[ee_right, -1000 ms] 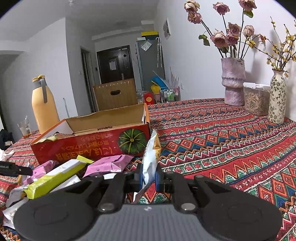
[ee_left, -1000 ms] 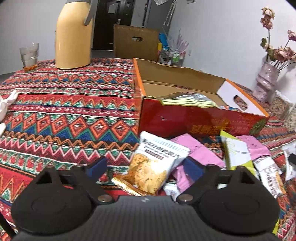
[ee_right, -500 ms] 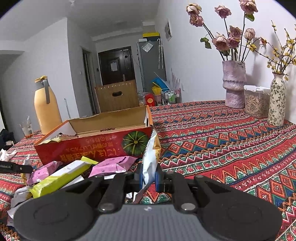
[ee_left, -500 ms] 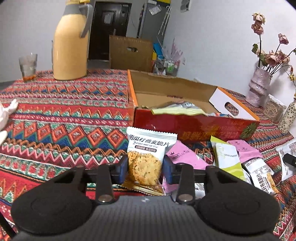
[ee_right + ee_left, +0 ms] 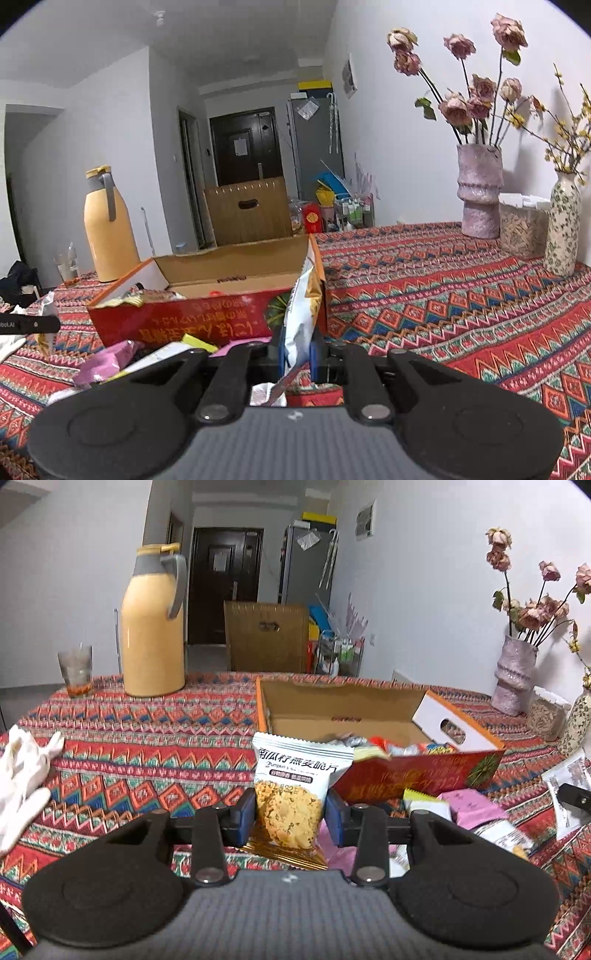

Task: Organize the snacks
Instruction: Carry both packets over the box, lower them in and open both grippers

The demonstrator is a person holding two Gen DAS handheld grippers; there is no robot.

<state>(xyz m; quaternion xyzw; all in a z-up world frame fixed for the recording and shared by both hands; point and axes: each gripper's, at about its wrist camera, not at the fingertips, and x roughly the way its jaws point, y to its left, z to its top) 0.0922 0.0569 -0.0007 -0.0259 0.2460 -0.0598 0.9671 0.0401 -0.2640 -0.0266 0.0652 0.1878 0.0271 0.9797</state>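
Note:
My left gripper (image 5: 290, 816) is shut on a white oat cracker packet (image 5: 295, 775), held upright above the tablecloth and in front of the red open-topped box (image 5: 417, 775). The box holds several snack packets (image 5: 369, 744). More loose packets, pink (image 5: 472, 805) and yellow-white (image 5: 424, 803), lie on the cloth to the right. My right gripper (image 5: 298, 356) is shut on a white and orange snack packet (image 5: 301, 314) held edge-on before the same red box (image 5: 192, 325). Pink and yellow packets (image 5: 107, 363) lie at its lower left.
A yellow thermos jug (image 5: 153, 627) and a glass (image 5: 75, 670) stand at the far left of the table. White cloth gloves (image 5: 22, 764) lie at the left edge. Vases with dried flowers (image 5: 478, 188) and a jar (image 5: 521, 225) stand along the right wall.
My left gripper closed on the cracker packet and lifted it off the pile toward the box. The right gripper kept its packet and hardly moved.

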